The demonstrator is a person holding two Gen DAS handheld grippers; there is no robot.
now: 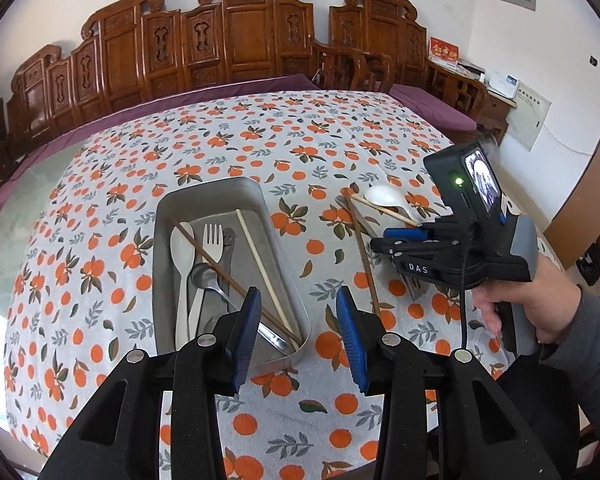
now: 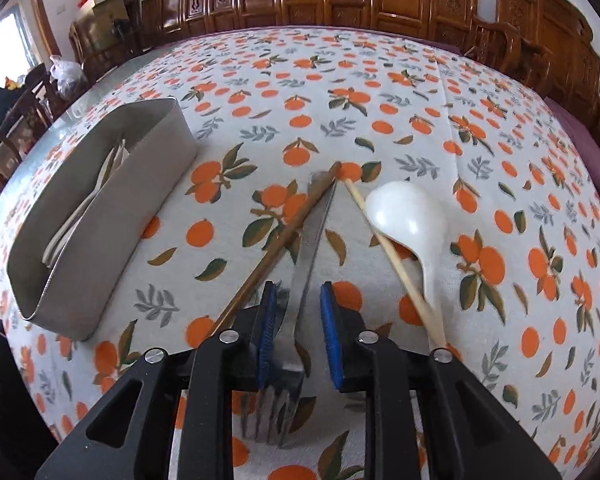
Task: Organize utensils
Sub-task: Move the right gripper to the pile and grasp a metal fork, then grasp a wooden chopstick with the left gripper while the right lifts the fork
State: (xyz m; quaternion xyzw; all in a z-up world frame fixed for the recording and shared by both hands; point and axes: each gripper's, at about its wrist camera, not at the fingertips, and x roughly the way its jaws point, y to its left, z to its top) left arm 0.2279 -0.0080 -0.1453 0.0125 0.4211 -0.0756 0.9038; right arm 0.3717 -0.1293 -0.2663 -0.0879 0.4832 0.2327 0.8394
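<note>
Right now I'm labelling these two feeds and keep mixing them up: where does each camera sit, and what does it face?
Left wrist: rides the left hand-held gripper, looking down over the metal tray; shows its own open fingers, plus the right hand.
Right wrist: rides the right hand-held gripper, facing the metal fork between its fingers; no hand visible.
Shared: tray, white spoon, both loose chopsticks, orange-print tablecloth.

You have a table under an orange-print cloth [image 2: 380,92]. On it lie a metal tray [image 1: 268,216], a steel fork [image 2: 312,240], a white spoon [image 2: 408,216], a brown chopstick [image 2: 276,240] and a pale chopstick [image 2: 396,264].
</note>
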